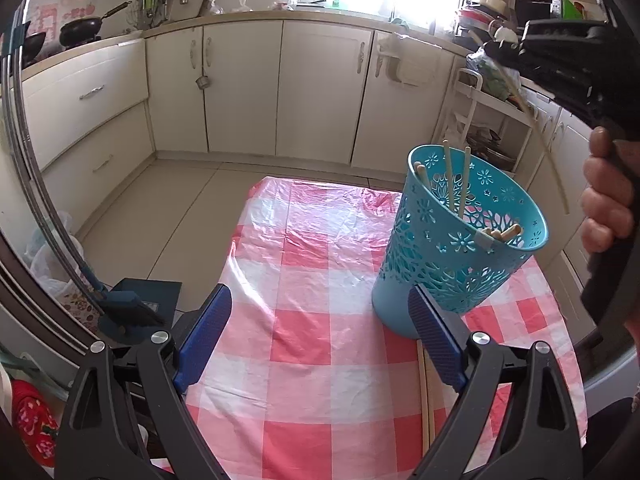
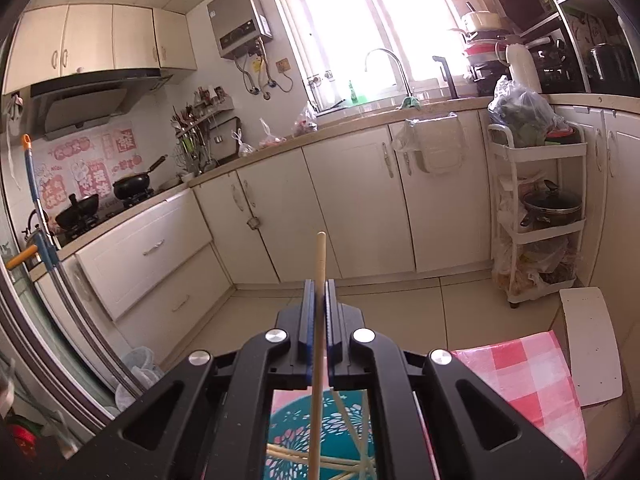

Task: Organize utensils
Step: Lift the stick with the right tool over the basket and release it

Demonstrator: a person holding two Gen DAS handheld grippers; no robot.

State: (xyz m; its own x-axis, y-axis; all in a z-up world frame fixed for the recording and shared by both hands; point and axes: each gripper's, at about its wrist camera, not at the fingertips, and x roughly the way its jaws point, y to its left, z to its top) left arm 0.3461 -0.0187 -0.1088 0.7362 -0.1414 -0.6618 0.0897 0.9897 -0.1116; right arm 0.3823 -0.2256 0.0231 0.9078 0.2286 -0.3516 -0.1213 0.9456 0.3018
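A teal perforated basket [image 1: 460, 240] stands on the pink checked tablecloth [image 1: 304, 320] and holds several pale chopsticks [image 1: 451, 176]. My left gripper [image 1: 320, 332] is open and empty, low over the cloth, just left of the basket. A chopstick [image 1: 426, 392] lies on the cloth under its right finger. My right gripper [image 2: 319, 312] is shut on one chopstick [image 2: 319, 264], held upright above the basket [image 2: 340, 440], seen below between the arms. In the left wrist view it appears at upper right [image 1: 560, 64], hand-held, with the chopstick [image 1: 548, 148] hanging from it.
White kitchen cabinets [image 1: 320, 92] and a tiled floor [image 1: 160, 216] lie beyond the table. A white rolling cart [image 2: 540, 216] with pots stands on the right. A broom and dustpan [image 1: 128, 308] stand left of the table.
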